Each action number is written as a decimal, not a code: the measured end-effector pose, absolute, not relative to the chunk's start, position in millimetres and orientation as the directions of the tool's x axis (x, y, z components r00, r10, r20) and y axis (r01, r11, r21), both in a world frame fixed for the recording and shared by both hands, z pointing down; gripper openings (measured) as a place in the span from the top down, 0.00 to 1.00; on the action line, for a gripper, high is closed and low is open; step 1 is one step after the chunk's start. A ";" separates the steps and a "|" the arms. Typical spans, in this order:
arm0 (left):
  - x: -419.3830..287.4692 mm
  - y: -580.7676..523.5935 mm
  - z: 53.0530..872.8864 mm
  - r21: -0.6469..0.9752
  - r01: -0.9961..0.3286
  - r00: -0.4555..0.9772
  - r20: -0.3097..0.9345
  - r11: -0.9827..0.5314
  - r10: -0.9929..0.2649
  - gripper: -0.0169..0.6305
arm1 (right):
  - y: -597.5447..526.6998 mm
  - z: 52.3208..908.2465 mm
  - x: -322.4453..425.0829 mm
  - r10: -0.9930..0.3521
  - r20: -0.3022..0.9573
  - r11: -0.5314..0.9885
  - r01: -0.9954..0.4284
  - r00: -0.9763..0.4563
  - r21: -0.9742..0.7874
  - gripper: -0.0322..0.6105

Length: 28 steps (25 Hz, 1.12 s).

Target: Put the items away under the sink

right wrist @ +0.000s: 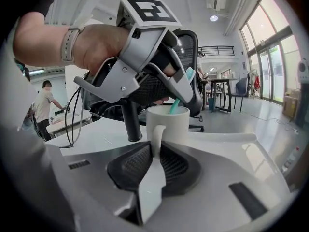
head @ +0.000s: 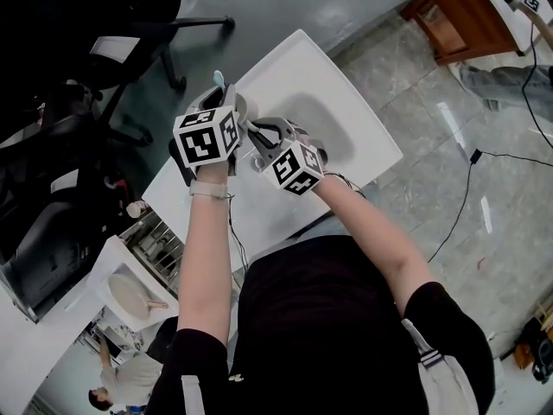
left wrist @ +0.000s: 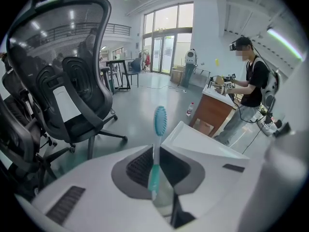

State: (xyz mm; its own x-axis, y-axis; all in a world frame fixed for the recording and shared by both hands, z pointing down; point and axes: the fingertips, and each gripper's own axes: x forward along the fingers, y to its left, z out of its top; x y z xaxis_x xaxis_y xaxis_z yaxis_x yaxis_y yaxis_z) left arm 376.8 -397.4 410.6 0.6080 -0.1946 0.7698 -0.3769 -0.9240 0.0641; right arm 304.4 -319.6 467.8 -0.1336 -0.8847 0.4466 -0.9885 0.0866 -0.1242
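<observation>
The white sink counter (head: 354, 119) with its moulded basin lies below me, and a black cylindrical tap post (right wrist: 130, 122) stands on it. My two grippers sit close together above the counter's near side. My right gripper (right wrist: 153, 166) has its jaws pressed onto the handle of a white ceramic mug (right wrist: 169, 124), held upright just beside the tap post. My left gripper (left wrist: 157, 180) pinches a teal-and-white plastic toothbrush (left wrist: 155, 158) low on its handle. The brush's long axis runs nearly vertical, with the bristle head pointing up and the lower end dipping into the mug's open mouth at a slight slant.
</observation>
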 end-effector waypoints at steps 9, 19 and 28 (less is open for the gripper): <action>375.0 -393.5 365.5 0.095 -0.402 0.675 0.703 -0.911 -0.224 0.89 | -310.0 453.6 321.9 -0.906 0.418 0.029 -0.997 -0.056 -0.071 0.85; 367.4 -383.8 314.0 0.174 -0.450 0.751 0.605 -0.876 -0.265 0.89 | -285.5 449.2 350.6 -0.905 0.424 -0.037 -0.999 0.021 -0.029 0.85; 355.2 -370.2 275.3 0.152 -0.475 0.767 0.554 -0.867 -0.324 0.89 | -255.2 441.7 380.5 -0.903 0.424 -0.087 -0.996 0.073 -0.013 0.86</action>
State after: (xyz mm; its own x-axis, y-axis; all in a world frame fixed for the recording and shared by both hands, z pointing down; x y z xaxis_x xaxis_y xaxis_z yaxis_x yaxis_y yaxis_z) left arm 355.2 -370.2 275.3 0.7672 -0.3238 0.5536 -0.4752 -0.8668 0.1515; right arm 380.5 -255.2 441.7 0.0734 -0.9029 0.4236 -0.9961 -0.0873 -0.0134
